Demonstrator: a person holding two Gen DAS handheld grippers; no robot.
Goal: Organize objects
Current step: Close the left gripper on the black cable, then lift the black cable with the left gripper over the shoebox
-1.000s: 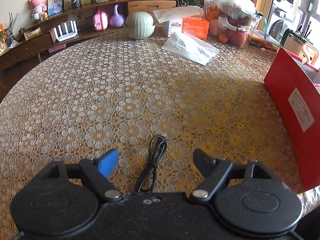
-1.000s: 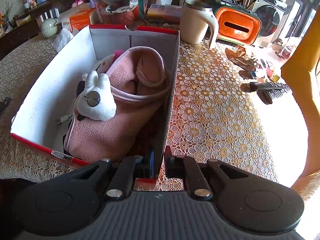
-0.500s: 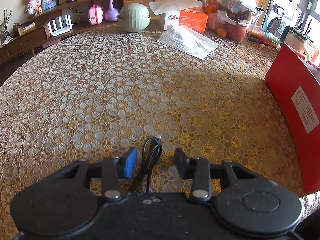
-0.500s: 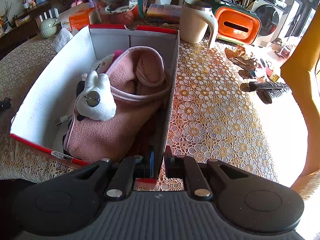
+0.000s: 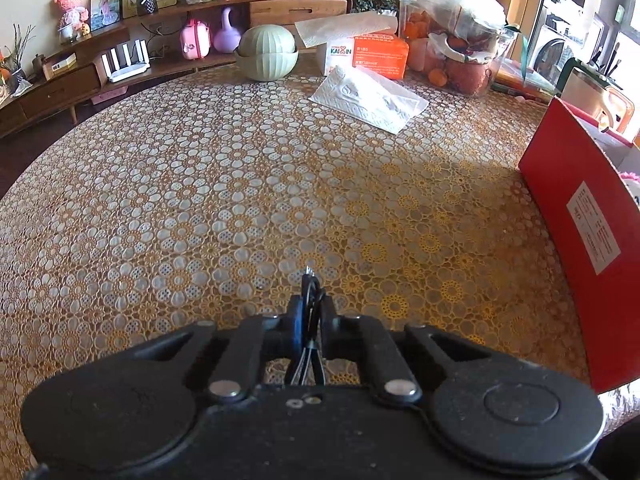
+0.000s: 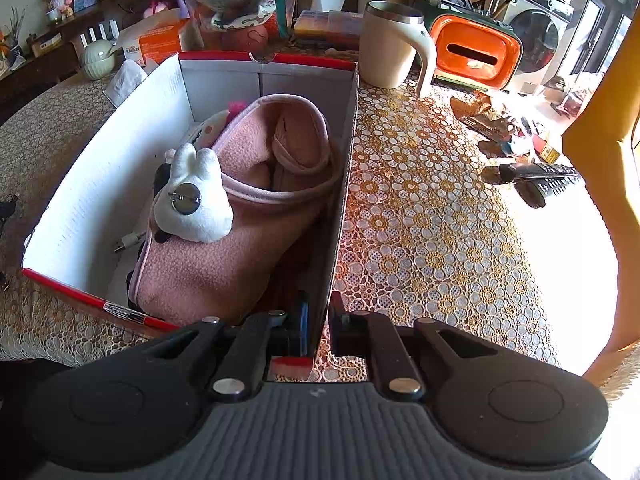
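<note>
The black cable, a small looped bundle, lies on the lace-covered table near its front edge, and the left gripper has just been closing, its jaws now pinching the loops. It looks light and floppy, so a grip across the bunched middle should keep the strands together. The right gripper is clamped narrow on the near wall of the red box, steadying it.
</note>
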